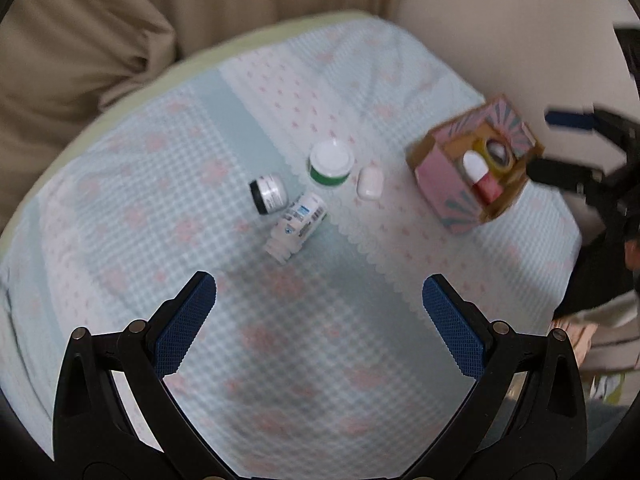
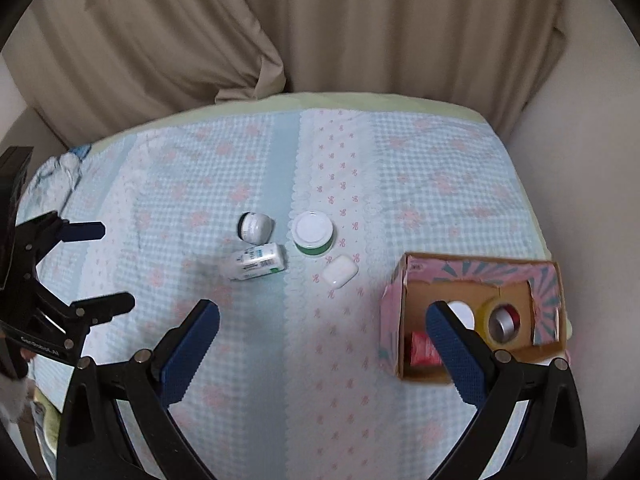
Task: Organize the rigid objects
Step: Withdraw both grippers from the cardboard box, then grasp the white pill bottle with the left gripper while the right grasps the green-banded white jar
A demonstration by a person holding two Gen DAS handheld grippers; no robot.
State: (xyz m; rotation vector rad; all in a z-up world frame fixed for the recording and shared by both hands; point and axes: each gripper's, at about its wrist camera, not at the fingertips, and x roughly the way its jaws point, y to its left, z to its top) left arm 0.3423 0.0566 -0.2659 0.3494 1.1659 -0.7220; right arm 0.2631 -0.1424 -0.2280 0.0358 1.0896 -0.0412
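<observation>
On the patterned cloth lie a small jar with a black lid (image 1: 268,194) (image 2: 255,227) on its side, a white pill bottle (image 1: 297,226) (image 2: 256,261) on its side, an upright green tub with a white lid (image 1: 331,163) (image 2: 313,234) and a white earbud case (image 1: 370,183) (image 2: 340,271). A pink cardboard box (image 1: 476,164) (image 2: 476,316) holds a red-and-white bottle (image 1: 482,178), a roll of yellow tape (image 2: 500,322) and more. My left gripper (image 1: 320,316) (image 2: 100,268) is open and empty, near the pill bottle. My right gripper (image 2: 322,344) (image 1: 560,148) is open and empty by the box.
The cloth-covered table (image 2: 400,400) ends at a green edge (image 2: 360,102) before beige curtains (image 2: 320,28). Crumpled cloth (image 2: 64,168) lies at the far left corner. A pale wall (image 1: 500,20) is on the right.
</observation>
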